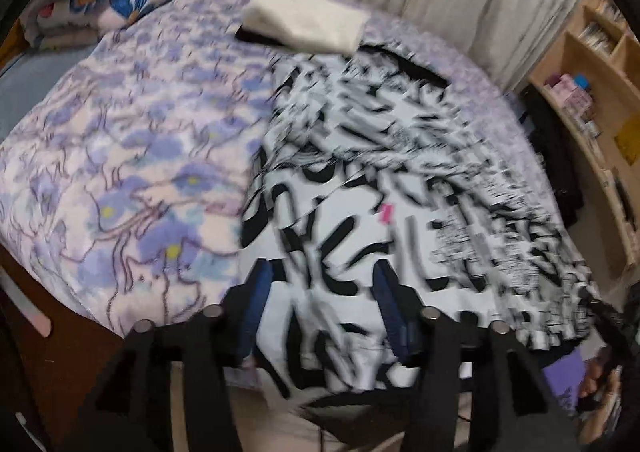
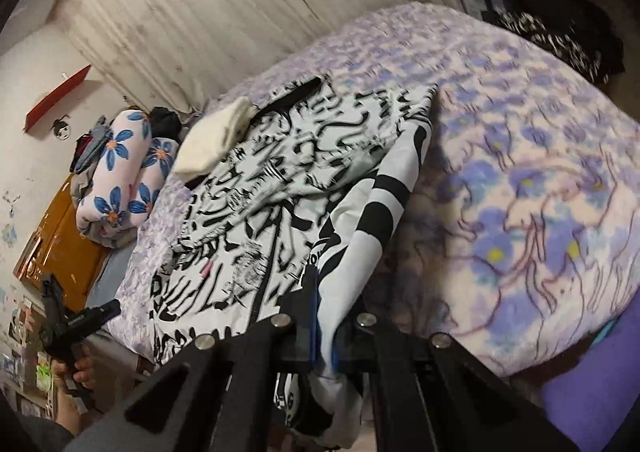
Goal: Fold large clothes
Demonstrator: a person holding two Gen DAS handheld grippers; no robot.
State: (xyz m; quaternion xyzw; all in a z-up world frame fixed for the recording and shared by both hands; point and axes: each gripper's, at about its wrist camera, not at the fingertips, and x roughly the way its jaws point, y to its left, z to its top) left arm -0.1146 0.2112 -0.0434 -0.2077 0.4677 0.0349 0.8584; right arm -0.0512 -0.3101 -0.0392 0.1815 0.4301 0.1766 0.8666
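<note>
Fold under way: right tongs pinch shirt at bed near edge; left tongs spread, empty. Next, carry the pinched edge across.

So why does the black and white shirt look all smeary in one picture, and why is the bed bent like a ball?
In the left wrist view the black and white shirt is streaked by motion blur and the open left gripper looks soft; in the right wrist view the print is sharper, pinched in the right gripper. Both fisheye lenses bulge the bed and darken the corners.
</note>
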